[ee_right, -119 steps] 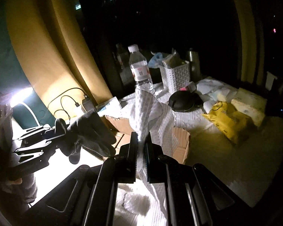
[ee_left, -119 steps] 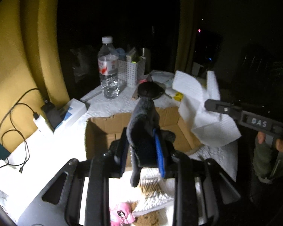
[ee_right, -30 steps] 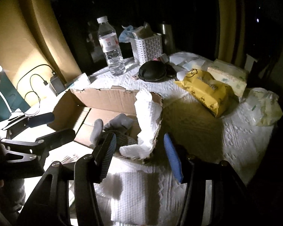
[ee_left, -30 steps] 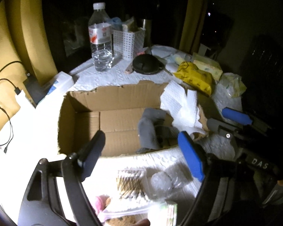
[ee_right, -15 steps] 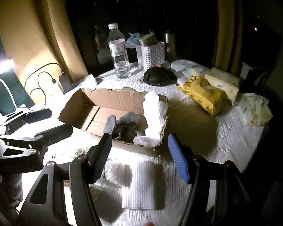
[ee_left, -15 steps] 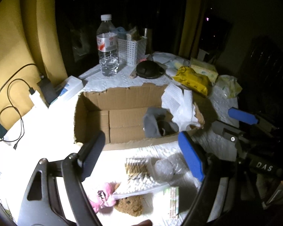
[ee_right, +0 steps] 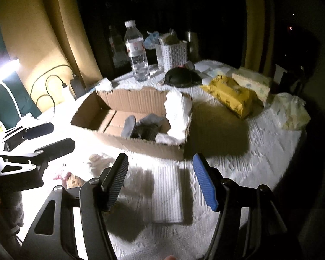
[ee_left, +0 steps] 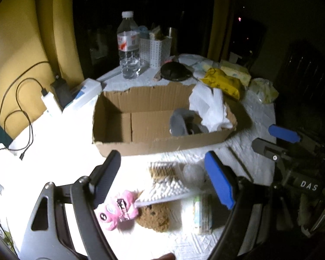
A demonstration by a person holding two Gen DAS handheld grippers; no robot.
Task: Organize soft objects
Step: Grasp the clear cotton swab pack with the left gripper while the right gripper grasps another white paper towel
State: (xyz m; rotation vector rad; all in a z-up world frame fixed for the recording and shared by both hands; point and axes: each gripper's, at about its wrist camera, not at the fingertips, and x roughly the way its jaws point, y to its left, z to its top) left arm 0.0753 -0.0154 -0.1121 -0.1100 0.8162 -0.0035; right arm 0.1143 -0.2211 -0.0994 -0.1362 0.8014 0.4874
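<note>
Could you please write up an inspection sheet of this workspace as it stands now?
Surface: table under white textured cover.
Job's things: cardboard box holds grey glove; white towel drapes its right wall; pink plush toy, brown sponge and folded white cloth lie outside.
Clutter: water bottle, white basket, black round case, yellow pack.
Grippers: left gripper and right gripper open, empty.
Cables: black cable to charger.
Surroundings: yellow curtain, dark room.
</note>
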